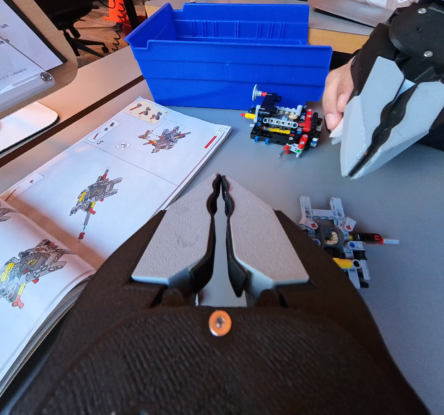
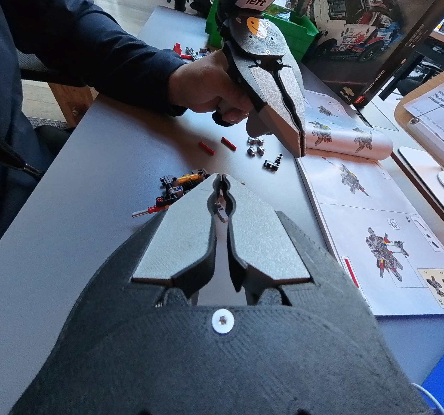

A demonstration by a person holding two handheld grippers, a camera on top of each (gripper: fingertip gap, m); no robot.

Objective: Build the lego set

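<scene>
While both grippers' fingers are clenched bare | red axles (image 2: 217,146): two | grey connectors (image 2: 256,146): four | built assemblies (image 1: 286,125): two

We look from each wrist along its own fingers, low over the grey table (image 1: 252,177). The left wrist view faces the blue bin (image 1: 228,72) at the far edge, with the instruction booklet (image 1: 101,175) left of it. The right wrist view faces across the table toward the person's sleeve; the same booklet (image 2: 374,223) (seen in both views) lies at its right.
</scene>
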